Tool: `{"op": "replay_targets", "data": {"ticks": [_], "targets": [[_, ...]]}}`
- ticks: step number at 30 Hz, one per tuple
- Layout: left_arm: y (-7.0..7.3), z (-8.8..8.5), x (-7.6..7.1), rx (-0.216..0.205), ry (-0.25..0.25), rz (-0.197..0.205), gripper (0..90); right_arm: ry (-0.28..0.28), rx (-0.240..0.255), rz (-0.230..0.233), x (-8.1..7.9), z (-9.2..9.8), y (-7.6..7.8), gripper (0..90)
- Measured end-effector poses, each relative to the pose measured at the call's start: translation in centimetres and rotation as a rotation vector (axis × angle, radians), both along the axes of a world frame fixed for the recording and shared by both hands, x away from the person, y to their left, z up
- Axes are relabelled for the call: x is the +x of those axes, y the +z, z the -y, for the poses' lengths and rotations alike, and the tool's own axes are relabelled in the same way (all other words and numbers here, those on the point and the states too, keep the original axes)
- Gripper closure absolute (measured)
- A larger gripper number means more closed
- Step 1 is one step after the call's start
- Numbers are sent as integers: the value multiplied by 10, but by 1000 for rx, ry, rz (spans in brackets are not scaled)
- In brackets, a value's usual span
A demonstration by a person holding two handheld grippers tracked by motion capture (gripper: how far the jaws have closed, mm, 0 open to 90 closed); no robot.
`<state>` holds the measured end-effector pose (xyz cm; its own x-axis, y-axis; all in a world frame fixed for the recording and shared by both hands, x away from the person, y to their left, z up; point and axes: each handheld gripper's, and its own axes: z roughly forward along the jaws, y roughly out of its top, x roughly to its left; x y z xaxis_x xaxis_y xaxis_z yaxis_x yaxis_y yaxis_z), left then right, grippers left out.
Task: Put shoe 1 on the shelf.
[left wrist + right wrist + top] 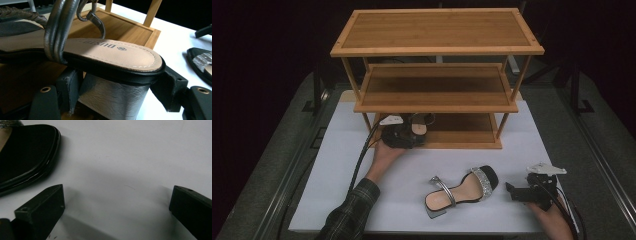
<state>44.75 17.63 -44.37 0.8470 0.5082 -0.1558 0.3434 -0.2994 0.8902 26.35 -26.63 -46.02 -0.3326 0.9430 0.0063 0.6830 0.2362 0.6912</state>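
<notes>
While my left fingers (pixel 110 100) clamp the silver block heel of the sandal (pixel 110 53) at the rack's (pixel 438 47) bottom shelf (pixel 462 136), I should slide it in level and seat the sole flat before letting go. Its mate (pixel 462 190) lies on the white counter (pixel 337 165), just beside my right fingers (pixel 117 212), spread and empty.

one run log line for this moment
left gripper: shut on silver block heel of black sandal | at bamboo rack's bottom shelf | right gripper: open, on white table | second black sandal: lying there
</notes>
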Motion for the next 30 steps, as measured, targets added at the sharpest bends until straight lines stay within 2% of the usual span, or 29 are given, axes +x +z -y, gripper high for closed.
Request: {"op": "replay_targets", "data": {"ticks": [1, 2, 3, 7, 8, 11, 13, 14, 17, 19, 23, 24, 27, 30], "targets": [[-2, 4, 4, -44, -100, -36, 292, 0, 0, 0, 0, 0, 0, 0], [-2, 4, 4, -44, -100, -36, 291, 0, 0, 0, 0, 0, 0, 0], [-3, 2, 5, -19, -11, -8, 291, 0, 0, 0, 0, 0, 0, 0], [-6, 0, 7, -13, -15, -22, 290, 0, 0, 0, 0, 0, 0, 0], [-8, 1, 6, 17, -25, -45, 290, 0, 0, 0, 0, 0, 0, 0], [-8, 3, 4, 64, -37, -31, 288, 0, 0, 0, 0, 0, 0, 0], [-8, 4, 4, 66, -31, -37, 286, 0, 0, -1, 0, 0, 0, 0], [-8, 5, 3, 99, -25, -36, 283, 0, 0, -1, 0, 0, 0, 0], [-9, 3, 4, 105, -10, -58, 279, 0, 0, -1, 0, 0, 0, 0], [-9, 1, 4, 131, 0, -62, 276, 0, 0, 0, 0, 0, 0, 0], [-6, -2, 0, 136, 21, -60, 254, 0, 0, 0, 0, 0, 0, 0], [-3, -8, -4, 139, 25, -51, 257, 0, 0, 0, 0, 0, 0, 0], [-2, -16, -11, 131, 40, -42, 312, 0, -1, 0, 0, 0, 0, 0], [-3, -18, -12, 121, 41, -44, 329, 0, -1, 0, 0, 0, 0, 0]]}}
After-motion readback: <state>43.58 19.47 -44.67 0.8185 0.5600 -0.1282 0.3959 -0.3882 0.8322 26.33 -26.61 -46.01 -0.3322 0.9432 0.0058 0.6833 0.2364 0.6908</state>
